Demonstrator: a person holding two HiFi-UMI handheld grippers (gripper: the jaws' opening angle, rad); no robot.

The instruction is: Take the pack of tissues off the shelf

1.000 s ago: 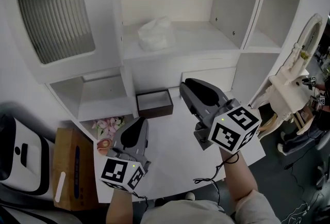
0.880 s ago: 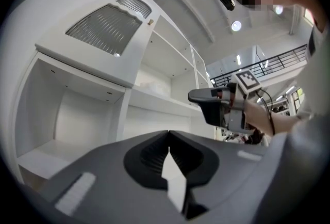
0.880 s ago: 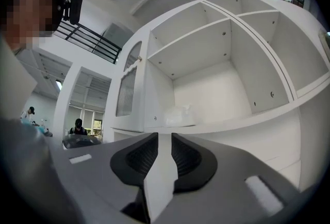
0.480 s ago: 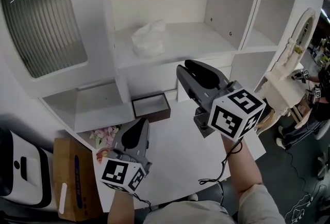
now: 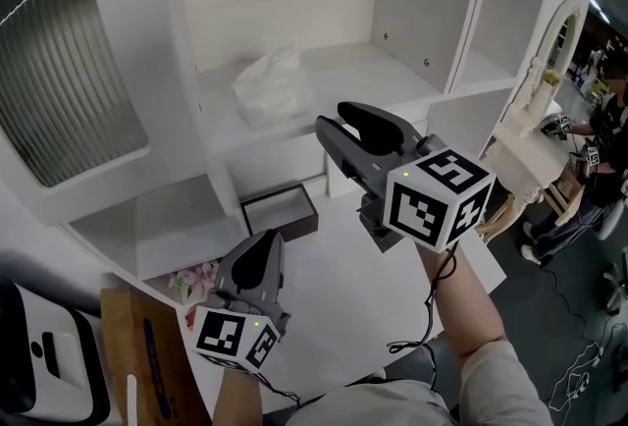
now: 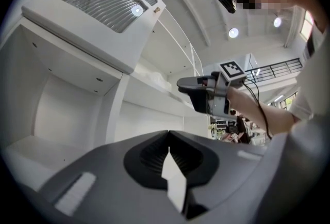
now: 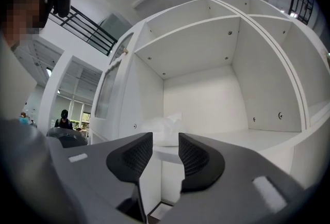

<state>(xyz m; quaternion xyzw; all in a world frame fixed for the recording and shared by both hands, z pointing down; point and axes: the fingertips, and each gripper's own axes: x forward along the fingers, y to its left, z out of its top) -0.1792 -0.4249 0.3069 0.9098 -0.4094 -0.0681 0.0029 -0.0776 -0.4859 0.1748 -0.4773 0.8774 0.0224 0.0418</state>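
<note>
The pack of tissues (image 5: 265,83), white and crumpled, lies on the left part of the middle shelf (image 5: 383,71) of the white cabinet. My right gripper (image 5: 334,127) is raised in front of that shelf, a little below and to the right of the pack, pointing at it. Its jaws are opening and hold nothing. In the right gripper view the pack (image 7: 163,129) shows beyond the parted jaws of that gripper (image 7: 165,141), still apart from them. My left gripper (image 5: 263,247) hangs low over the white table, its jaws together (image 6: 169,134) and empty.
A dark brown open box (image 5: 280,211) sits on the table under the shelf. A flowered item (image 5: 194,283), a cardboard box (image 5: 147,360) and a white appliance (image 5: 44,385) stand at the lower left. A ribbed cabinet door (image 5: 59,80) is at the left. A person (image 5: 601,134) stands at the far right.
My right gripper has risen and moved forward toward the shelf, with its jaws spreading wider. The left gripper has stayed low over the table.
</note>
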